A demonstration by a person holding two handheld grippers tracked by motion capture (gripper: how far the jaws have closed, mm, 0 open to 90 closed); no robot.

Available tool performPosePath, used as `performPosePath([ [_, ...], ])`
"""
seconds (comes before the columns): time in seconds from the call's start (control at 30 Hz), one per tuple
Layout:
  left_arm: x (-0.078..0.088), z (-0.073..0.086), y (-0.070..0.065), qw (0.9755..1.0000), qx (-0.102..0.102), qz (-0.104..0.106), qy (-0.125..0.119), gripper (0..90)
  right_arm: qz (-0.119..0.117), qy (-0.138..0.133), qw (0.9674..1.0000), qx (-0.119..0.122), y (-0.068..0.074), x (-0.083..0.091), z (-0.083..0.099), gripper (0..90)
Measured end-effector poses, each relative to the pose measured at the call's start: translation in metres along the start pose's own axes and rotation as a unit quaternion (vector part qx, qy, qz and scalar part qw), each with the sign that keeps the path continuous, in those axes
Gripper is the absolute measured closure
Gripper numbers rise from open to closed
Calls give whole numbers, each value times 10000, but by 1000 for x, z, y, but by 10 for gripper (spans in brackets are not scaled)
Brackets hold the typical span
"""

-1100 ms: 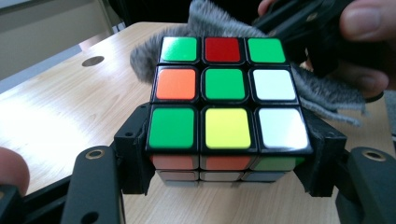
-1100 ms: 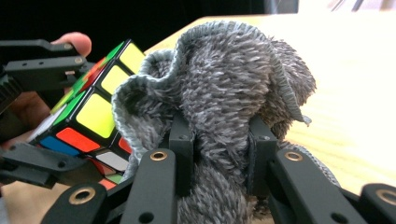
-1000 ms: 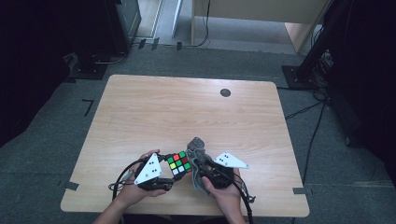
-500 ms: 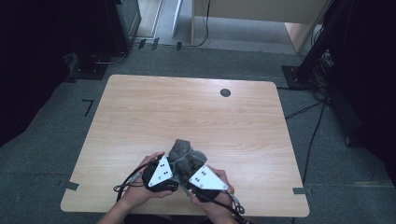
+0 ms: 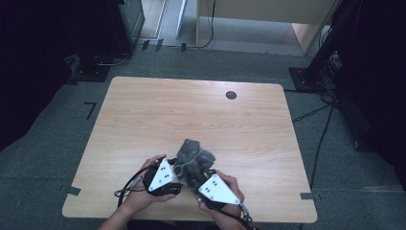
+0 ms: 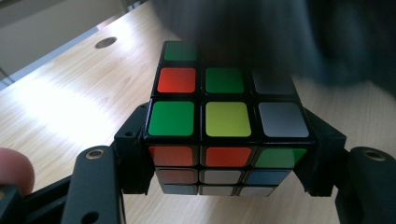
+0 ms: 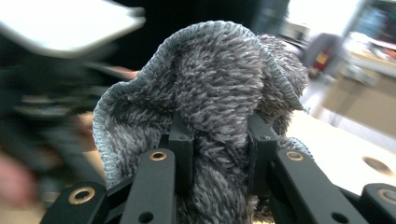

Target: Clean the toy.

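A colour cube [image 6: 224, 126] with green, yellow, red and white stickers sits clamped between the two black jaws of my left gripper [image 6: 226, 163], low over the wooden table [image 5: 191, 115]. A fluffy grey cloth [image 7: 210, 107] is bunched between the jaws of my right gripper [image 7: 219, 154], which is shut on it. In the high view the grey cloth [image 5: 192, 160] lies over the cube, between the left gripper [image 5: 165, 175] and the right gripper [image 5: 210, 184]. In the left gripper view the dark cloth [image 6: 289, 37] hangs blurred over the cube's far edge.
A round dark grommet [image 5: 231, 95] sits near the table's far edge. The person's hands hold both grippers at the near edge. Dark stands and cables surround the table on grey carpet.
My right gripper has carried the grey cloth leftward and up, over the cube, so the cube's coloured top is now covered in the high view. The left gripper has stayed put.
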State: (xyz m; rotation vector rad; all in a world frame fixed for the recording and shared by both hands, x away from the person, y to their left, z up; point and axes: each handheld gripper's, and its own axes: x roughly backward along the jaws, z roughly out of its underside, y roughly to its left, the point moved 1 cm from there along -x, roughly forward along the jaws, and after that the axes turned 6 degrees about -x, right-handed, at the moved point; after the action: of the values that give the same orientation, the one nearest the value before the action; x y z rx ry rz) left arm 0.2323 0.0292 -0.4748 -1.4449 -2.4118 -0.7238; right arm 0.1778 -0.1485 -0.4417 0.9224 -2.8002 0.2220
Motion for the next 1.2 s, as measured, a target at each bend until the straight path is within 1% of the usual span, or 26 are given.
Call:
performPosePath([
  [0.03,2,-1,-1,9999,-53,-56,-80,342,-107,203,9996,173,7,-6,2,700],
  [0.07,2,-2,-2,9998,-75,-154,-117,342,-61,228,9994,262,8,-8,5,699],
  [0.1,4,-1,-1,9998,-44,-136,-162,342,-89,113,9998,155,4,-8,6,700],
  [0.13,6,0,1,9995,36,-104,-298,342,-95,80,9999,5,0,-7,5,701],
  [0.2,10,3,5,9985,189,67,-509,342,232,39,9988,-422,-17,-1,0,704],
  [0.27,14,3,7,9968,232,119,-762,342,457,18,9956,-817,-34,5,-1,705],
  [0.3,16,2,8,9960,246,99,-848,342,435,-23,9932,-1077,-43,7,0,705],
  [0.37,17,0,8,9953,241,63,-932,342,61,-97,9870,-1605,-54,9,4,705],
  [0.4,17,0,8,9950,253,105,-958,342,-302,-119,9831,-1799,-55,7,6,704],
  [0.43,18,0,8,9946,261,164,-992,341,-542,-121,9800,-1910,-54,4,8,705],
  [0.47,18,0,7,9947,248,176,-981,341,-644,-75,9786,-1954,-52,1,11,706],
  [0.53,20,0,7,9947,216,210,-978,341,-606,-3,9769,-2050,-52,-4,17,705],
  [0.57,21,0,8,9939,282,248,-1038,341,-592,161,9753,-2121,-53,-7,21,705],
  [0.6,23,-1,10,9924,387,272,-1134,341,-522,325,9759,-2095,-55,-10,24,705],
  [0.63,23,-1,11,9918,428,261,-1173,341,-362,581,9782,-1960,-56,-13,30,705],
  [0.67,24,-2,12,9919,431,230,-1172,341,-320,682,9778,-1954,-58,-15,33,705],
  [0.7,24,-1,13,9923,411,193,-1156,341,-324,756,9756,-2035,-60,-17,37,705],
  [0.73,23,0,13,9932,378,145,-1091,341,-293,754,9741,-2113,-62,-16,38,705],
  [0.8,21,2,13,9945,362,125,-979,341,-214,605,9747,-2140,-65,-13,34,704],
  [0.9,18,3,11,9958,287,157,-850,341,-370,154,9768,-2106,-64,-3,20,704],
  [0.97,16,2,8,9962,223,203,-822,341,-527,-12,9782,-2010,-59,0,13,703],
  [1.0,16,1,7,9960,220,235,-835,341,-598,-24,9794,-1930,-56,0,11,703],
  [1.07,17,-1,6,9959,221,238,-841,341,-652,34,9792,-1920,-52,-3,13,703],
  [1.13,18,0,7,9960,228,275,-817,341,-720,-15,9748,-2113,-53,-5,19,703],
  [1.17,18,1,8,9956,269,293,-846,341,-748,97,9736,-2153,-55,-7,22,703],
  [1.2,19,0,9,9950,323,295,-896,341,-712,231,9744,-2121,-55,-9,25,703],
])
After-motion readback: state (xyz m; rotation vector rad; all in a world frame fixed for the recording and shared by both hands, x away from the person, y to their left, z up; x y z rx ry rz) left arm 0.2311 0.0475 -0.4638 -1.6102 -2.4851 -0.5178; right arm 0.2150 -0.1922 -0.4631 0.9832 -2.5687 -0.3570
